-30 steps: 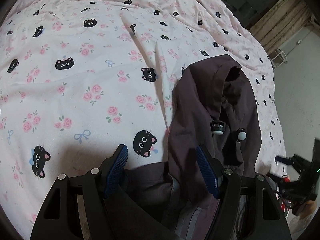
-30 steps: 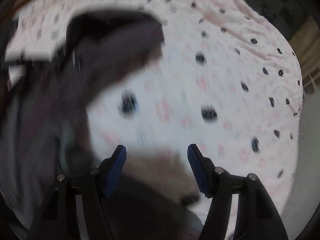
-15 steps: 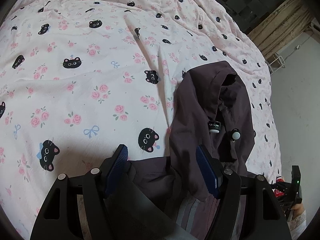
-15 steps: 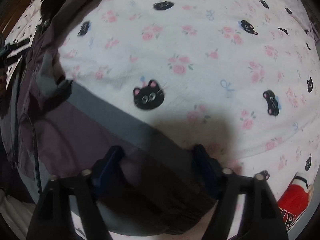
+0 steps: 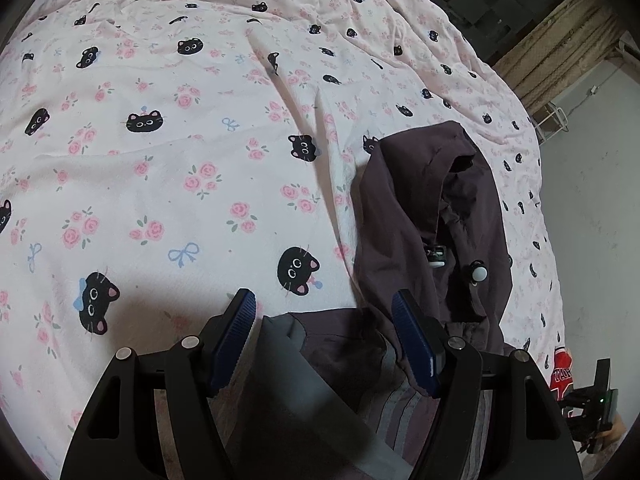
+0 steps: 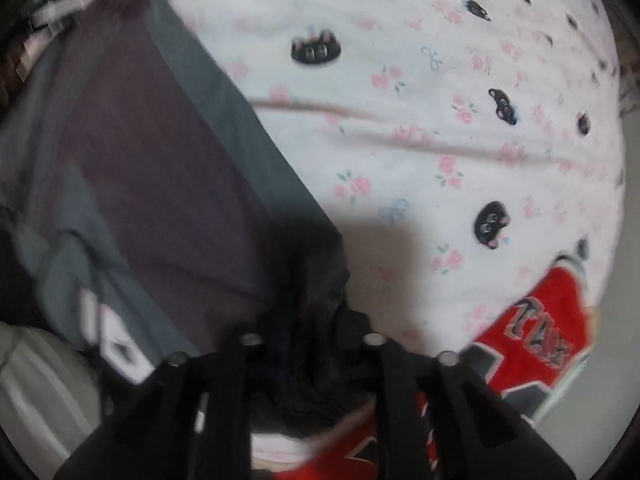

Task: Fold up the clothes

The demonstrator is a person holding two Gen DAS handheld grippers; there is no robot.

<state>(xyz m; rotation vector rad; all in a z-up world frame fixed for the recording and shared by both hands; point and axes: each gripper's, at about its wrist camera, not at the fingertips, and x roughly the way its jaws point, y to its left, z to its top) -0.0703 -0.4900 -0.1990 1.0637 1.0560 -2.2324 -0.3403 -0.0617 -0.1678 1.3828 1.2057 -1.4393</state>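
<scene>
A dark purple hooded jacket (image 5: 404,216) with grey panels lies on the pink cat-print bed sheet (image 5: 160,200), its hood spread at the right. My left gripper (image 5: 326,340) hovers open over the jacket's grey-striped part; its blue pads (image 5: 240,332) touch nothing. The right wrist view is blurred. There the jacket (image 6: 160,168) runs down from the upper left to my right gripper (image 6: 310,340). Its jaws are closing on a bunched dark end of the jacket, which hides the pads. That gripper also shows in the left wrist view (image 5: 596,400), at the bed's edge.
A red garment with black lettering (image 6: 540,336) lies at the bed's edge beside the right gripper; it also shows in the left wrist view (image 5: 562,372). Grey floor (image 5: 592,220) lies past the bed's right edge. A wooden frame (image 5: 560,48) stands beyond the far corner.
My right gripper has travelled along the jacket to its dark end near the red garment, and its jaws have narrowed around the fabric. The left gripper has kept still and open.
</scene>
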